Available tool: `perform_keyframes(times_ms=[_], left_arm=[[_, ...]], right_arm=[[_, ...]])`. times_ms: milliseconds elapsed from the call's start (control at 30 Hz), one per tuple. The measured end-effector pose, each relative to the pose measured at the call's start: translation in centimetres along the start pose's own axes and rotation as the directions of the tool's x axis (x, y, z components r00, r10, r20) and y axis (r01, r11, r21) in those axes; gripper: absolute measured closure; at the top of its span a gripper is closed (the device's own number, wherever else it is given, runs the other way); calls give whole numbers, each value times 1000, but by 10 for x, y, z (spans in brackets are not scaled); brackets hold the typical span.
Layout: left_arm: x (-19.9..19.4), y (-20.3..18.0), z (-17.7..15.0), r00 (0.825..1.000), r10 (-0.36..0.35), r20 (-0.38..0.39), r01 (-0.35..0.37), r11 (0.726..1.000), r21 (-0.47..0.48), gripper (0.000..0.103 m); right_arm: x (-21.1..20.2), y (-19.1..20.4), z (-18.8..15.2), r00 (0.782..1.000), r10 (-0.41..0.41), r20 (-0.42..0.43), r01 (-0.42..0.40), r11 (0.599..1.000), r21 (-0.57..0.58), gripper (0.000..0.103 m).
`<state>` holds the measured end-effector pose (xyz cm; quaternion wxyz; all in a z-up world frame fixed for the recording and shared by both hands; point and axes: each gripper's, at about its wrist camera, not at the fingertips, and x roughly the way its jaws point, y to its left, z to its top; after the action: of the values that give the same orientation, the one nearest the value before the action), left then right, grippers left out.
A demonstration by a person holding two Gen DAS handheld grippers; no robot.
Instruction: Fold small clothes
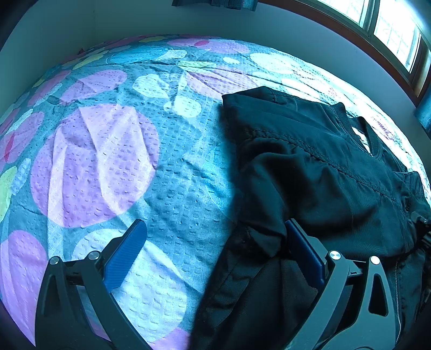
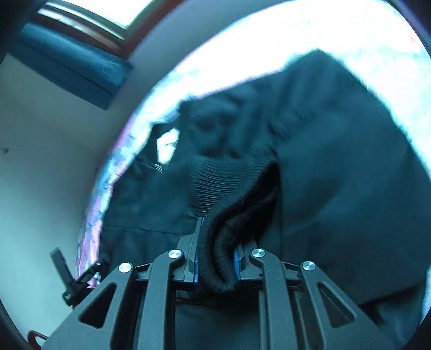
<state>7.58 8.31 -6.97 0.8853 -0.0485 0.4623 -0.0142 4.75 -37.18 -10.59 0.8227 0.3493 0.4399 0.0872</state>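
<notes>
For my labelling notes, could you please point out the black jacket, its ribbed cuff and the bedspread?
black jacket (image 1: 309,167): left wrist view, shoulder panel.
ribbed cuff (image 2: 215,183): right wrist view, ribbed knit above the right gripper (image 2: 215,258).
bedspread (image 1: 94,161): left wrist view, purple circle.

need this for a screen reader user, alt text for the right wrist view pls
The right gripper has its jaws shut on the ribbed cuff of a black jacket, which lies on a brightly lit bedspread. A window sits upper left.
</notes>
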Motion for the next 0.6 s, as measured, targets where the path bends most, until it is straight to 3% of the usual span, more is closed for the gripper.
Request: perform_keyframes(times_ms=[100,300,467,600], left_arm=[[0,-1,0,1000,4,-1,-4,1000,3,2],[-2,0,1,1000,-9,-4,9,1000,19,2],[-23,14,-15,996,-87,-31,87,996,11,2],[-56,31,-50,984,-173,-51,172,985,-11,2]], right_arm=[[-6,-10,0,996,83,13,-84,995,60,78],[-48,-18,-6,997,56,59,-59,997,54,63],[-96,-30,-24,996,33,85,-34,999,7,49],[-138,-47,-46,993,9,116,-10,1000,4,47]])
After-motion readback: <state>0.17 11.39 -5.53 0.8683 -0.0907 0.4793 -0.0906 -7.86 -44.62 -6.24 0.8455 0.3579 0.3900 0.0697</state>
